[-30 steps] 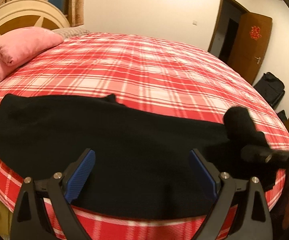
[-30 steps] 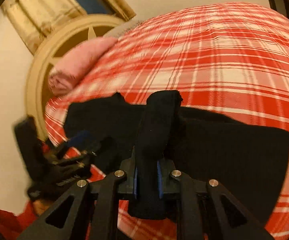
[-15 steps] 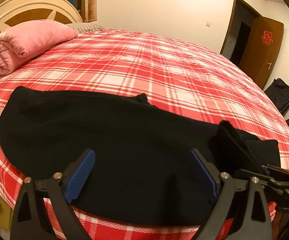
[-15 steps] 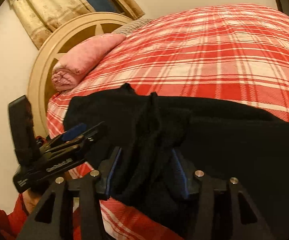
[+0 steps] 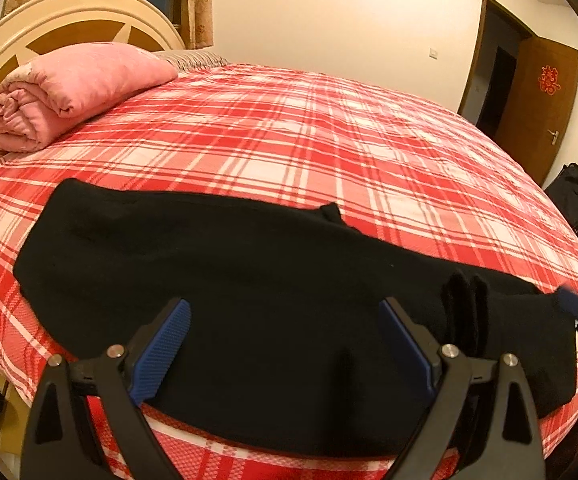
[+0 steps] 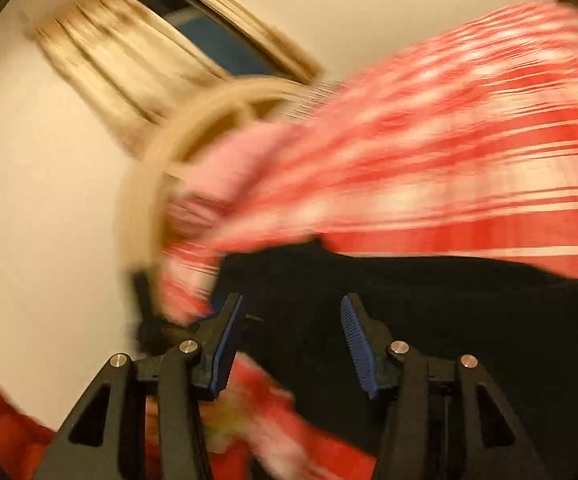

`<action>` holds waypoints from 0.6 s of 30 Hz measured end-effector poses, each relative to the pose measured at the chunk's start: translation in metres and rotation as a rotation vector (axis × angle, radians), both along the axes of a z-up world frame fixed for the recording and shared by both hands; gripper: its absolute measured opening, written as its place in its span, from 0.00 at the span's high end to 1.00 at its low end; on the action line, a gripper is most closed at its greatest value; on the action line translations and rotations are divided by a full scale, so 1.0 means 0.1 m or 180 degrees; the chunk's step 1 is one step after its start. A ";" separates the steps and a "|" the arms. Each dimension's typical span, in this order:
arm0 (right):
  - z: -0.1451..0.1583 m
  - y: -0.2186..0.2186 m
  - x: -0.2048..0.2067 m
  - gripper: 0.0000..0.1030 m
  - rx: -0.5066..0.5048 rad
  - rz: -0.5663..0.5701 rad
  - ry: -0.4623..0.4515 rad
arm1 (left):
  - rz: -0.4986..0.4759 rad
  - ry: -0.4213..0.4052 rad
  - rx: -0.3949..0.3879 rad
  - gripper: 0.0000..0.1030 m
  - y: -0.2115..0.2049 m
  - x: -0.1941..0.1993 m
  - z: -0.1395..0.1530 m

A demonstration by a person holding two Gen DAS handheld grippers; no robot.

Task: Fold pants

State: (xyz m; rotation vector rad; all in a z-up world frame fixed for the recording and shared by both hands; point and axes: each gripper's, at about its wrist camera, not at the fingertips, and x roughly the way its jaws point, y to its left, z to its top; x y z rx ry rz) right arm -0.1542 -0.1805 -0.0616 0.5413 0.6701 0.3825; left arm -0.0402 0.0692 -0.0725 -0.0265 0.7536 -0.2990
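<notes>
Black pants [image 5: 229, 276] lie flat along the near edge of the bed, long side left to right, with a small bunched ridge [image 5: 465, 304] near their right end. My left gripper [image 5: 285, 344] is open and empty, held just above the pants' near edge. My right gripper [image 6: 293, 332] is open and empty over the pants [image 6: 449, 320]; that view is motion-blurred. A blue fingertip [image 5: 577, 306] of the right gripper shows at the right edge of the left wrist view.
The bed [image 5: 329, 140] has a red and white plaid sheet. A rolled pink blanket [image 5: 69, 88] lies at the cream headboard [image 5: 49, 16]. A brown door [image 5: 537, 88] and a black bag [image 5: 577, 196] are at the right.
My right gripper opened and let go of the pants end it held, then pulled away to the right. The released fabric now lies as a small ridge. My left gripper stayed open.
</notes>
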 end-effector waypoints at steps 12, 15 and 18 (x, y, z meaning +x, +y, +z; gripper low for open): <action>-0.46 0.52 0.51 0.65 -0.0777 0.0157 0.0214 | -0.0346 -0.0151 0.0166 0.06 -0.28 -0.18 0.08; -0.47 0.55 0.74 0.65 -0.0799 0.0017 0.0268 | -0.0297 -0.0145 0.0132 0.06 -0.24 -0.17 0.09; -0.50 0.56 0.81 0.65 -0.0797 -0.0050 0.0215 | -0.0287 -0.0124 0.0126 0.06 -0.25 -0.17 0.08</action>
